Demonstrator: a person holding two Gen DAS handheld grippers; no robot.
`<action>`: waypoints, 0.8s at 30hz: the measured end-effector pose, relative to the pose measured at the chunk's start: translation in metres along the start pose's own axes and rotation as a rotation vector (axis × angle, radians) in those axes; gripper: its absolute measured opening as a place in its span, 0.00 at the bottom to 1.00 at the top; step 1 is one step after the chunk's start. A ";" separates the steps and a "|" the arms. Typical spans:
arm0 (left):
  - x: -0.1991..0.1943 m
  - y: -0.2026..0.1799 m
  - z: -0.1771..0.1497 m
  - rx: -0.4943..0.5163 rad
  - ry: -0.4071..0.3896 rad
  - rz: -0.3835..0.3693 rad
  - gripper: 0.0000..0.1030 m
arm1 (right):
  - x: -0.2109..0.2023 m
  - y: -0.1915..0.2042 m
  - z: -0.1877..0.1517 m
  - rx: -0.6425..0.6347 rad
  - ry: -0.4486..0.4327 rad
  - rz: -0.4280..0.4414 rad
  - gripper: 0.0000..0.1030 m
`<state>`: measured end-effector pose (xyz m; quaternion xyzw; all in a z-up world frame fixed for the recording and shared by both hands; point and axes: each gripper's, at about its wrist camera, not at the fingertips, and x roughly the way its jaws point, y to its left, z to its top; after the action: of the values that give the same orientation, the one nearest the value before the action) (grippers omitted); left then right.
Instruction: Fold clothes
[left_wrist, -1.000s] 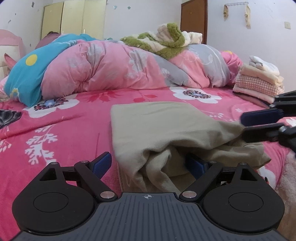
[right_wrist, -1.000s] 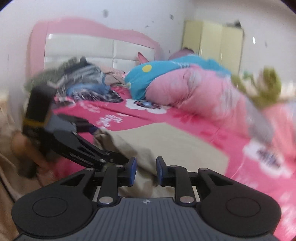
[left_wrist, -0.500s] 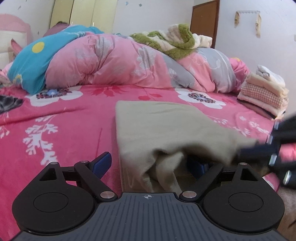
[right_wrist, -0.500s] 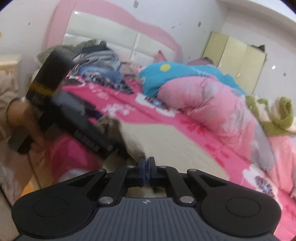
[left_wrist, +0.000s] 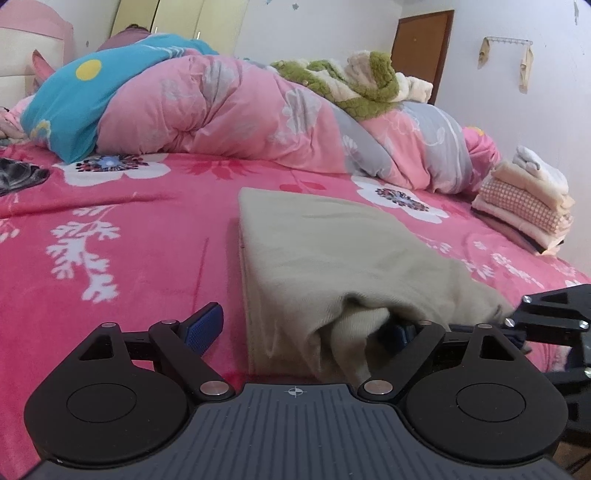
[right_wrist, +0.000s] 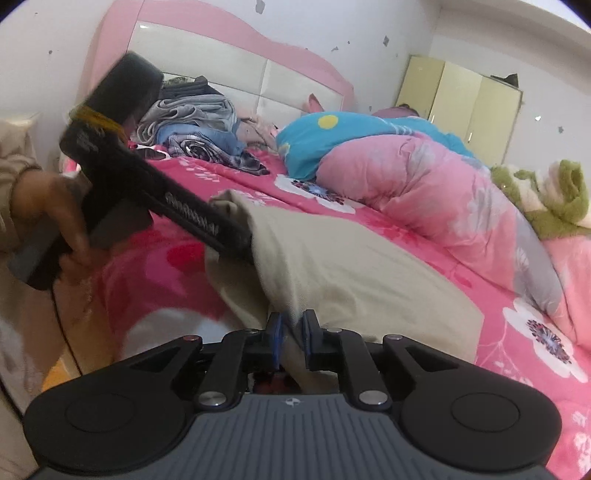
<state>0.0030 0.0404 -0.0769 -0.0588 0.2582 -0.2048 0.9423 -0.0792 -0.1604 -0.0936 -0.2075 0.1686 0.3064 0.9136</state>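
A beige garment (left_wrist: 332, 240) lies partly folded on the pink flowered bedsheet (left_wrist: 110, 221), its bunched near end at the bed's edge. My left gripper (left_wrist: 303, 326) is open wide around that bunched end. Its left pad (left_wrist: 205, 325) is bare and the right one is tucked under the cloth. My right gripper (right_wrist: 291, 328) is at the garment's (right_wrist: 351, 266) other near corner. Its jaws are opening slightly, a fold of cloth still filling the narrow gap between the pads. In the right wrist view a hand (right_wrist: 55, 214) holds the left gripper (right_wrist: 240, 240), whose fingers reach into the cloth.
A stack of folded clothes (left_wrist: 524, 206) sits at the bed's right side. A rolled pink and blue quilt (left_wrist: 221, 110) with a green fleece blanket (left_wrist: 351, 81) lies across the back. Unfolded clothes (right_wrist: 199, 125) are heaped by the headboard (right_wrist: 240, 74).
My right gripper has come down to the garment's near corner, shutting on the way and then parting a little with cloth between its pads. The left gripper stayed put, rolling slightly.
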 end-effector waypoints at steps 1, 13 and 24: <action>-0.007 0.003 -0.001 -0.001 0.000 -0.006 0.85 | 0.000 0.001 -0.001 0.004 -0.005 -0.004 0.12; -0.044 -0.010 0.014 0.023 -0.132 -0.126 0.95 | 0.000 0.023 -0.009 -0.103 -0.042 -0.084 0.12; -0.008 -0.001 -0.005 -0.003 -0.017 0.010 0.88 | -0.025 0.015 -0.001 -0.073 0.007 -0.069 0.19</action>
<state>-0.0064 0.0430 -0.0772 -0.0606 0.2507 -0.1991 0.9454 -0.1081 -0.1619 -0.0874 -0.2473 0.1533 0.2797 0.9149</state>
